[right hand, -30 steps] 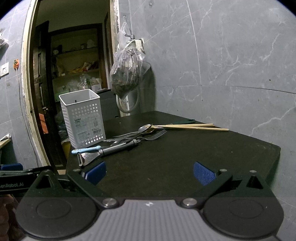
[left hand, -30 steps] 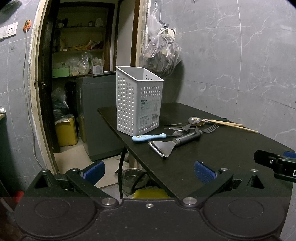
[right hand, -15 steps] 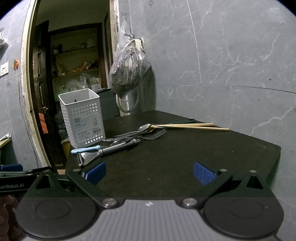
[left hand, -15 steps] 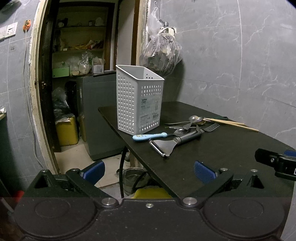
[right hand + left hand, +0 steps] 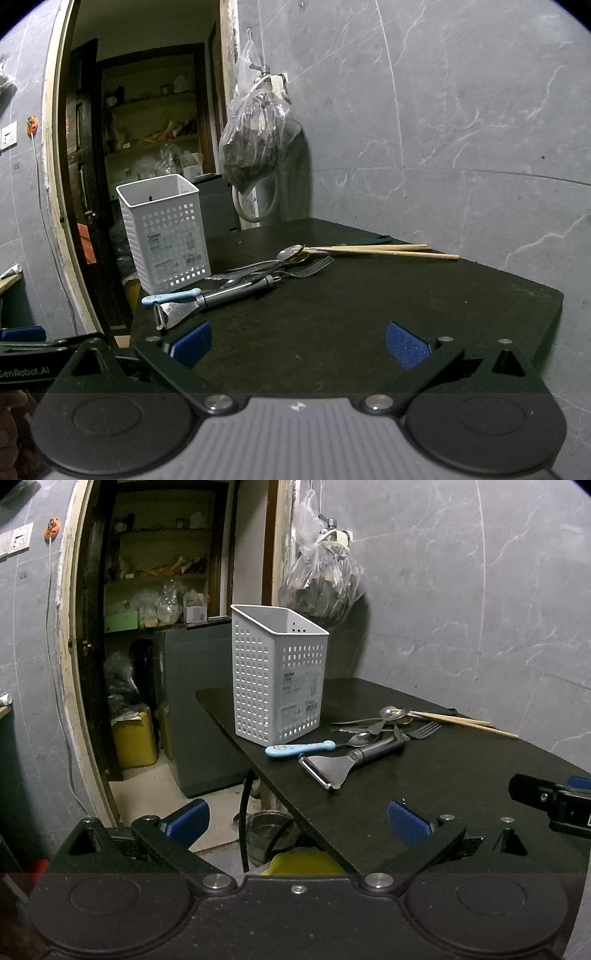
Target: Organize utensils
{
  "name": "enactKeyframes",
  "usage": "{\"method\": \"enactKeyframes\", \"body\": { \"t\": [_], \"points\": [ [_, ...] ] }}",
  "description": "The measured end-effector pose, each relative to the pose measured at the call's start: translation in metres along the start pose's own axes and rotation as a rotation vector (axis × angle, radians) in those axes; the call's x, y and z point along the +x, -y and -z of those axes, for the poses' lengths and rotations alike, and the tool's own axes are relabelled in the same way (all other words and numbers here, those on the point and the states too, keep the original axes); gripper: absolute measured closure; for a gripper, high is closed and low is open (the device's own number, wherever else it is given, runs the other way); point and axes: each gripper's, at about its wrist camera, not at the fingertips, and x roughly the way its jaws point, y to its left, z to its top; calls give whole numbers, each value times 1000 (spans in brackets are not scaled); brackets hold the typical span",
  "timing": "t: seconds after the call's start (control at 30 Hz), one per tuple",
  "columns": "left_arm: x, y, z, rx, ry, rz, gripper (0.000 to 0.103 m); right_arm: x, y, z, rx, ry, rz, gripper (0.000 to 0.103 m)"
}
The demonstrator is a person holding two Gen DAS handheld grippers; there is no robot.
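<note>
A white perforated utensil holder point(image 5: 279, 675) stands upright near the left edge of a black table point(image 5: 443, 775); it also shows in the right wrist view point(image 5: 166, 236). To its right lies a pile of utensils: a light-blue-handled utensil point(image 5: 299, 748), a metal peeler point(image 5: 351, 762), spoons point(image 5: 391, 716), a fork point(image 5: 424, 731) and wooden chopsticks point(image 5: 465, 722). The pile also shows in the right wrist view: peeler point(image 5: 218, 299), chopsticks point(image 5: 380, 251). My left gripper point(image 5: 297, 818) is open and empty, short of the table's front corner. My right gripper point(image 5: 297, 345) is open and empty above the table's front.
A plastic bag point(image 5: 321, 587) hangs on the grey tiled wall behind the table. An open doorway at left leads to a room with shelves point(image 5: 155, 579) and a yellow container point(image 5: 135, 742). The right gripper's body point(image 5: 554, 801) shows at the left view's right edge.
Both grippers have barely shifted; the left view has drifted slightly, with the table objects a touch lower. Nothing was grasped or moved.
</note>
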Motion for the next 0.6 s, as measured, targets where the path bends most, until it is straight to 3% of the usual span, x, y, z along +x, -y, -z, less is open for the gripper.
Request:
{"method": "enactKeyframes", "body": {
  "t": [0.6],
  "points": [
    [21,-2,-7,-11,-60,-8,1,13,-2,-6,-8,-34,9,0]
  ]
}}
